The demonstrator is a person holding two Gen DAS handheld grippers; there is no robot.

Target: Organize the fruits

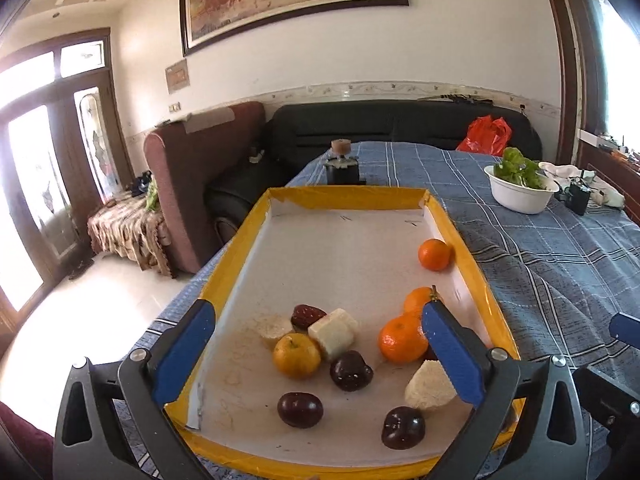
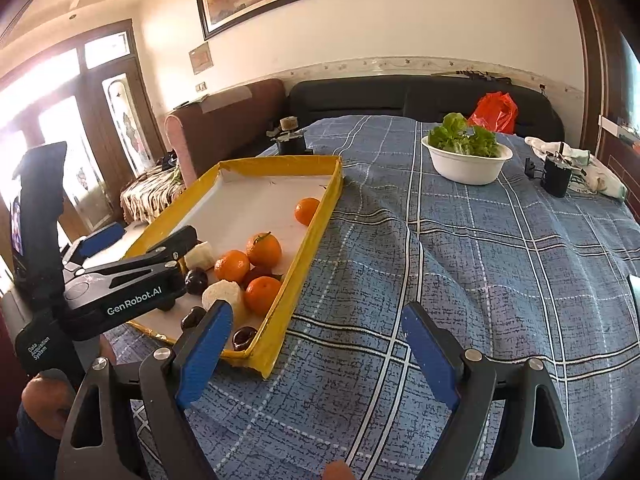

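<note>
Both grippers, left gripper (image 1: 316, 352) and right gripper (image 2: 316, 344), gape empty over glossy round fruit in the yellow-taped tray (image 1: 352, 193).

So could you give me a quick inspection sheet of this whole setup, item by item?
Surface: table under a blue plaid cloth, rumpled.
Job's things: yellow-rimmed tray holding oranges, dark plums and pale cut chunks.
Clutter: white bowl of lettuce, small black device, white bag.
Grippers: left hand-held gripper open over the tray's near end; right hand-held gripper open over the cloth beside the tray; both hold nothing.
Cables: nothing seen.
Surroundings: dark sofa, red bag, framed painting, glass doors.
</note>
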